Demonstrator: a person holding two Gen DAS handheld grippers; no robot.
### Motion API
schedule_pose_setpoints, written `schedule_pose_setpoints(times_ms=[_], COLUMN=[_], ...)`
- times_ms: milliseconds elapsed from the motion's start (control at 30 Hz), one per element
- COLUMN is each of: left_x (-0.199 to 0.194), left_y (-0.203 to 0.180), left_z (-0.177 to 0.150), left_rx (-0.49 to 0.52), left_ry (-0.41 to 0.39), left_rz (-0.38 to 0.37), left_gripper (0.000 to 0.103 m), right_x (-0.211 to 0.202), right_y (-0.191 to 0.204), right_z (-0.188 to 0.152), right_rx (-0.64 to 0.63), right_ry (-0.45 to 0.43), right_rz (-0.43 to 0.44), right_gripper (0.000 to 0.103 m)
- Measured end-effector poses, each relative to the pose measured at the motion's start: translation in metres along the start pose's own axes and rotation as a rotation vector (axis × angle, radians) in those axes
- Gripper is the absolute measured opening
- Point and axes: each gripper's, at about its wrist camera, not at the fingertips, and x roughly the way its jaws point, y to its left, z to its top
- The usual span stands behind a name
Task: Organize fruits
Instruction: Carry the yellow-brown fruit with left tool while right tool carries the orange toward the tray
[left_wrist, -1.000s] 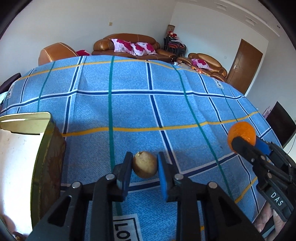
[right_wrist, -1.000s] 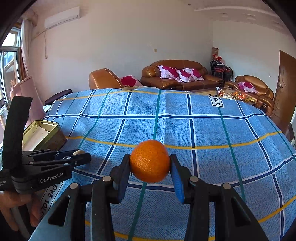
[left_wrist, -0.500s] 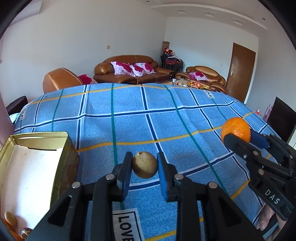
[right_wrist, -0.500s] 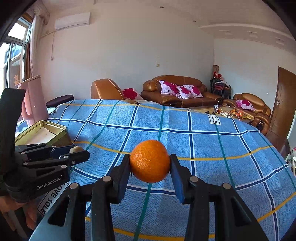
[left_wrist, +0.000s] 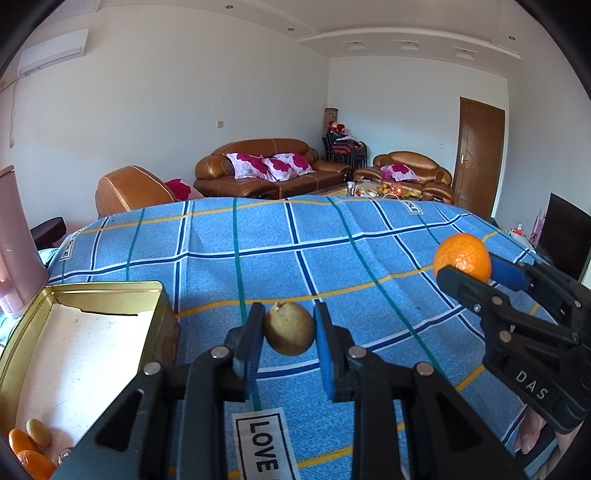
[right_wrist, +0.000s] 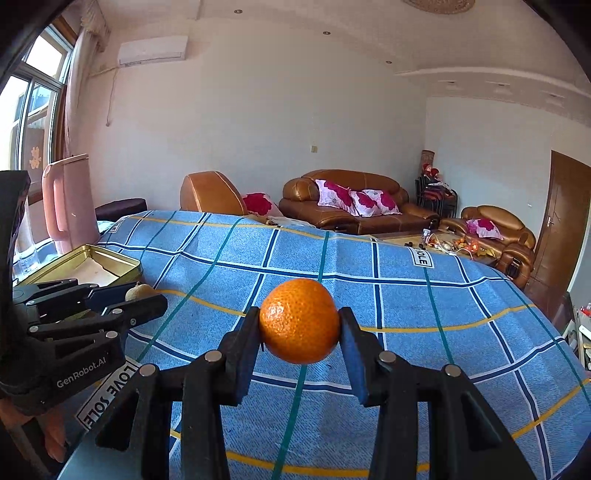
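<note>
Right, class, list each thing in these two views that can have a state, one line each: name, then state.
left gripper: shut on the brown fruit, lifted off the cloth.
brown fruit: held between the pads.
right gripper: shut on the orange.
orange: held, lifted off the cloth.
gold tin: open, lidless, a few fruits in its near corner.
door: closed.
tablecloth: spread out, slightly wrinkled.

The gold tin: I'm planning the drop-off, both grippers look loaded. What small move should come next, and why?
Probably swing the left gripper toward the gold tin on its left. It is shut on the small brown fruit, held above the blue checked cloth, and the tin already holds a few fruits in its near corner. The right gripper, shut on the orange, is farther away and could follow.
</note>
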Motion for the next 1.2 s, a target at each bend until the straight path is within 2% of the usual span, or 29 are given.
schedule_pose_setpoints(times_ms=[867, 1200], left_x=[-0.036, -0.042], left_y=[-0.01, -0.008], left_z=[-0.011, -0.013], left_rx=[0.048, 0.057], left_ry=[-0.107, -0.116], left_rz=[0.028, 0.016], left_gripper=[0.028, 0.028], right_x=[-0.021, -0.028], right_y=[0.016, 0.023], right_z=[-0.005, -0.007], right_rx=[-0.029, -0.037], right_ry=[-0.046, -0.058], right_rz=[0.011, 0.011], right_gripper=[0.044, 0.044])
